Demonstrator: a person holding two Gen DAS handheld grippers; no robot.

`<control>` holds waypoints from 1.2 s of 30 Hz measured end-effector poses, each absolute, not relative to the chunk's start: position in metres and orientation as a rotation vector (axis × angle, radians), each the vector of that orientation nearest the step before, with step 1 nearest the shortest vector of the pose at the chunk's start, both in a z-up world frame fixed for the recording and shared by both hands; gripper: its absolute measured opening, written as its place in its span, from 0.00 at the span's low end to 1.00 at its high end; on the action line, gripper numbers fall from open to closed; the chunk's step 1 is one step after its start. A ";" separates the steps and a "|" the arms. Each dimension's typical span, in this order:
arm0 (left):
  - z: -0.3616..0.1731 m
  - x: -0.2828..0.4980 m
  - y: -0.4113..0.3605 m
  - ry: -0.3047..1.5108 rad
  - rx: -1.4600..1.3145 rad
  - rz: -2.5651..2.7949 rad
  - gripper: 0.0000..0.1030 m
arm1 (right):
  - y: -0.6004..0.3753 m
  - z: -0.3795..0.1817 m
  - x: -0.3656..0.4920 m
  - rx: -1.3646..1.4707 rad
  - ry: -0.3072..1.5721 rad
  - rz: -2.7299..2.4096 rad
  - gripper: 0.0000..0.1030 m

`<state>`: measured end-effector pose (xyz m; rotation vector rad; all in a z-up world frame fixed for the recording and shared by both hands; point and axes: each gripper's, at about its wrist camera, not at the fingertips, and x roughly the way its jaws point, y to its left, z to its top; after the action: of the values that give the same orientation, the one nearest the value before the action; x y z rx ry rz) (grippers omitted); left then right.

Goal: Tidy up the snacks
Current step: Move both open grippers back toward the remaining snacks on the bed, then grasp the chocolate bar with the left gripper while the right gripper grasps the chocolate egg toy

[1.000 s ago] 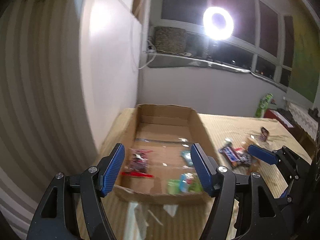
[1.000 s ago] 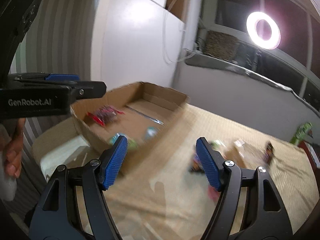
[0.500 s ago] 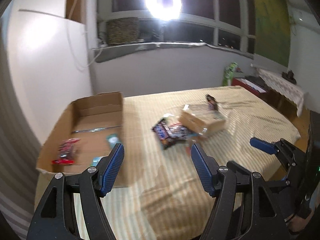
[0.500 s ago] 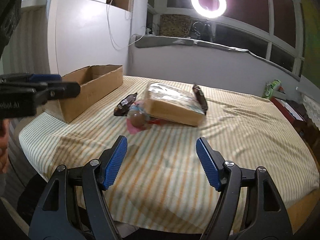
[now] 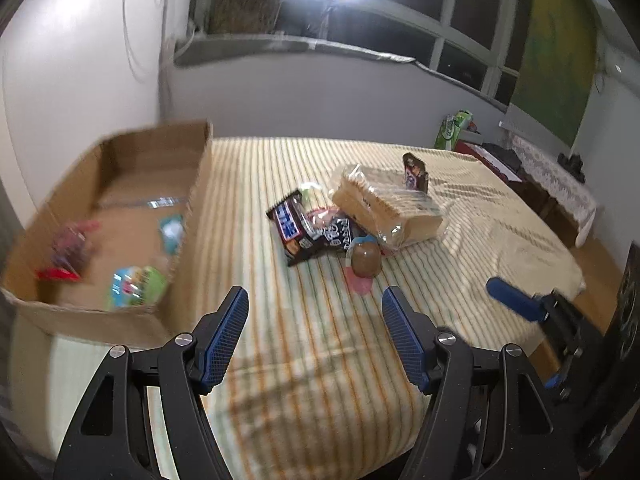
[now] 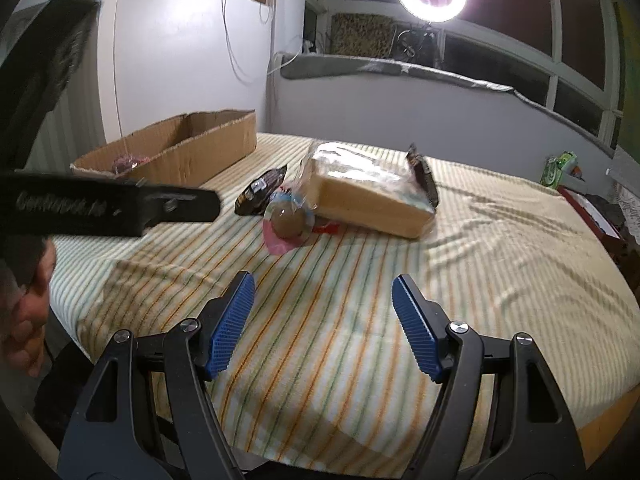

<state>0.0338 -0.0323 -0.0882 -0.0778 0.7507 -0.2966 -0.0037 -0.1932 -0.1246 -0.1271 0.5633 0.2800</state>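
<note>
While both grippers hover over a striped bed [image 6: 500, 240], the left gripper [image 5: 315, 334] and right gripper [image 6: 323, 326] each hold their blue fingers wide apart, gripping nothing. Loose snacks [image 5: 320, 232] lie piled mid-bed beside a wrapped cake loaf [image 6: 368, 196]. A cardboard box [image 5: 192, 216] at the left holds several packets.

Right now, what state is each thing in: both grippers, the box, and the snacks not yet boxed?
left gripper: open, empty.
right gripper: open, empty.
cardboard box: open-topped, a few snacks inside.
wafer pack: sealed in clear wrap, on the cloth, outside the box.
chocolate egg: wrapped, outside the box.
dark bar wrapper: lying flat, outside the box.
</note>
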 end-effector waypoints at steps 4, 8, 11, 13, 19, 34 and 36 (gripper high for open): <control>-0.097 0.064 -0.028 0.817 -0.183 -0.291 0.67 | -0.182 -0.128 0.017 -0.139 0.595 0.295 0.72; -0.095 0.091 -0.031 0.835 -0.221 -0.252 0.67 | -0.165 -0.127 0.041 -0.149 0.619 0.316 0.72; -0.096 0.109 -0.040 0.863 -0.215 -0.227 0.67 | -0.155 -0.128 0.056 -0.148 0.639 0.333 0.72; -0.098 0.114 -0.044 0.876 -0.213 -0.225 0.67 | -0.151 -0.128 0.064 -0.153 0.650 0.327 0.71; -0.107 0.127 -0.046 0.905 -0.247 -0.250 0.68 | -0.153 -0.129 0.079 -0.105 0.674 0.353 0.59; -0.113 0.112 -0.015 0.875 -0.278 -0.288 0.23 | -0.170 -0.130 0.059 -0.068 0.632 0.361 0.29; -0.114 0.109 -0.011 0.866 -0.276 -0.287 0.22 | -0.175 -0.130 0.053 -0.050 0.624 0.358 0.28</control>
<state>0.1085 -0.0106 -0.1140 -0.2758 0.8660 -0.2868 0.0532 -0.1747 -0.1301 -0.0504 0.6238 0.3579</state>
